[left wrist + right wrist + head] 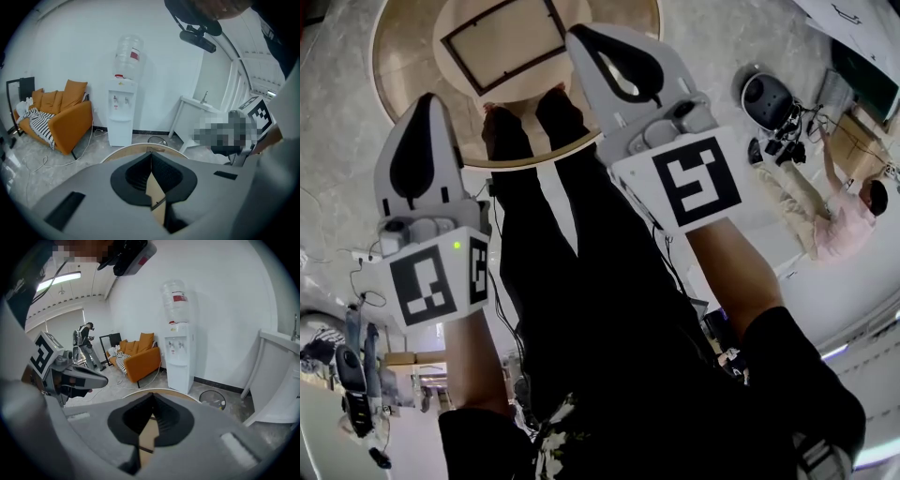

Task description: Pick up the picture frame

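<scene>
The picture frame (508, 42), a thin dark rectangle, lies flat on a round wooden table (401, 58) at the top of the head view. My left gripper (427, 101) hovers over the table's near left rim, jaws shut and empty. My right gripper (581, 34) is over the frame's right end, also shut with nothing held. In the left gripper view the shut gripper (151, 153) points over the table's rim (125, 150). The right gripper (151, 394) stands the same way in its own view, with the wooden tabletop (146, 432) showing below the closed tips.
The person's black-trousered legs (581, 272) stand against the table. An orange sofa (65, 117), a water dispenser (121, 112), a white basin stand (276, 376) and a round bin (212, 400) line the wall. Cables trail on the floor (42, 161). Another person (844, 220) sits at the right.
</scene>
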Demonstrator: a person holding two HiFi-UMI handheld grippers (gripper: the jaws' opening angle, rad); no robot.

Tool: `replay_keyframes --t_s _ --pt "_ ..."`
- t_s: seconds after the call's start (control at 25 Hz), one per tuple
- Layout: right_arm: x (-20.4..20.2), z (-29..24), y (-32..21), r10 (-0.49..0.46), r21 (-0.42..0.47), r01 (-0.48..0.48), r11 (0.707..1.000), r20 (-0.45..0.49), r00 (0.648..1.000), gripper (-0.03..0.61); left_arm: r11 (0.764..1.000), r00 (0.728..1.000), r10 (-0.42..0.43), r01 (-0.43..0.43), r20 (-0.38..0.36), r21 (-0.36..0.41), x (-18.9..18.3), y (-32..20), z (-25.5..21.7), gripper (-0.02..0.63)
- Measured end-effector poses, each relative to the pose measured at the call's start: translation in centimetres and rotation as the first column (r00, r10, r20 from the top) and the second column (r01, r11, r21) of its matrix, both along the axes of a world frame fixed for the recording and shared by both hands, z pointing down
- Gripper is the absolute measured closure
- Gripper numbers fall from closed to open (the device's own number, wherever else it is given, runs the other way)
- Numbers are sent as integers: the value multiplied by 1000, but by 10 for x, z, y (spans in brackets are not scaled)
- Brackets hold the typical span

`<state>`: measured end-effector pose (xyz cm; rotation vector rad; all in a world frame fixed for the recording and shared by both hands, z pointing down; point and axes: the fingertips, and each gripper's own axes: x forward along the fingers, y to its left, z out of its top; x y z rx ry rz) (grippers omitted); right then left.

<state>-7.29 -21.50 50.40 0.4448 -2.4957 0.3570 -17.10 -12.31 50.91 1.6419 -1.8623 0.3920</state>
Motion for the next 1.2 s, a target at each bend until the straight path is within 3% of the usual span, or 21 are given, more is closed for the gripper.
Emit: replay_keyframes --t_s 0.56,0.68,0.72,0.8,1.2 --pt "-7 78 5 -49 -47 45 998 -74 996 581 997 999 16 -19 -43 -79 2 7 83 597" --pt "-4 97 6 -55 -78 46 996 -110 992 580 996 998 28 -33 -59 -86 4 2 96 515" --pt "-4 102 6 -59 -88 49 995 -113 992 580 995 998 27 -32 -61 -91 4 1 99 515" --pt "-7 111 7 -72 -110 61 992 -104 992 452 994 998 21 -27 -52 -102 3 0 106 515" --pt "-9 176 3 -65 -153 36 988 -188 980 445 970 986 -95 60 -141 -235 3 16 177 491"
